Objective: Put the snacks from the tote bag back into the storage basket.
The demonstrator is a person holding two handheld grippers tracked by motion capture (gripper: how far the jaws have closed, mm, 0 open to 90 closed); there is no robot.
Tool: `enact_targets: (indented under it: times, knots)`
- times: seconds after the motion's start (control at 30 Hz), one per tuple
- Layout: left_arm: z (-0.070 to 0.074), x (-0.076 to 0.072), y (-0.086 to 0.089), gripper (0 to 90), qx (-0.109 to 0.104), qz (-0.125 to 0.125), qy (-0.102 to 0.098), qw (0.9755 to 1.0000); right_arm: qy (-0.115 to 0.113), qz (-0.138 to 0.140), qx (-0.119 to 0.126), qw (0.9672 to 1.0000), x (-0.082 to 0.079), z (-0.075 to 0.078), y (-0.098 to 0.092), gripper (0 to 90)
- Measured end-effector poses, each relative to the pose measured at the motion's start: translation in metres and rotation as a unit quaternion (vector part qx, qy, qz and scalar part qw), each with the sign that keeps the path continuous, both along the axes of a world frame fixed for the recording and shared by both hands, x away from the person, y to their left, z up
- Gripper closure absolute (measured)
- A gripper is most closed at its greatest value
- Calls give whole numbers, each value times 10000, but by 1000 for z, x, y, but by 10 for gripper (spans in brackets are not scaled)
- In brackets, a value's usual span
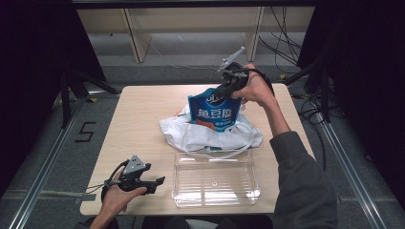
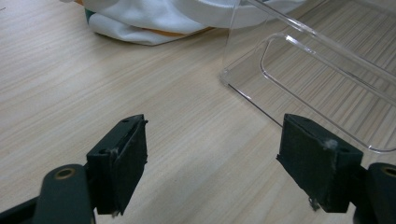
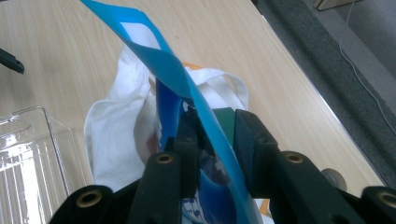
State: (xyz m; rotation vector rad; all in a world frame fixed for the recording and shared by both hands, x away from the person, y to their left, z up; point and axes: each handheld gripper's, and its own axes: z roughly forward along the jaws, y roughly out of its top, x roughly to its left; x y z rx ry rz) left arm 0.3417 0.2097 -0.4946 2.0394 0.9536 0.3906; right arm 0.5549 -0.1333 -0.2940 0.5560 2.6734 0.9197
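Right gripper (image 1: 224, 88) at far right, jaws pinching top edge of blue snack pouch (image 1: 213, 110), upright on white cloth bag (image 1: 210, 135). Left gripper (image 1: 155, 183) at near left, jaws spread over bare surface (image 1: 143, 114), beside clear plastic tray (image 1: 215, 180).

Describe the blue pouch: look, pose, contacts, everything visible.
The blue pouch is a glossy, flexible plastic snack bag with white characters on its front and an orange patch near the bottom. It stands upright in the crumpled white bag at the middle of the table, behind the clear tray. Its flat sealed top edge sits between the jaws of the right claw, which pinch it at the upper right corner. It looks sealed.
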Motion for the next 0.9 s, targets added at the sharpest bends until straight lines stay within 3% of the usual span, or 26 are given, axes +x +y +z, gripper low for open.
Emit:
enact_targets:
  times: [0.07,0.17,0.27,0.47,0.6,0.73,0.9]
  knots:
    - [0,-1,-2,227,-148,51,2,9999,-20,60,17,10000,2,-1,0,745]
    - [0,0,1,227,27,-27,-15,10000,4,80,-53,10000,3,-3,1,767]
    - [0,-1,0,227,-88,5,3,10000,25,41,-100,9999,4,-5,2,792]
    - [0,-1,0,227,-20,-22,-20,10000,-63,296,-106,9995,4,-6,1,900]
    - [-1,-1,-1,228,-32,-27,-9,10000,-47,573,-125,9983,6,-4,-1,900]
    - [-1,-1,-1,228,-29,-5,63,10000,-92,654,-157,9977,6,-3,-1,900]
    - [-1,0,-1,228,-27,-15,-35,10000,-189,768,-148,9968,3,6,5,900]
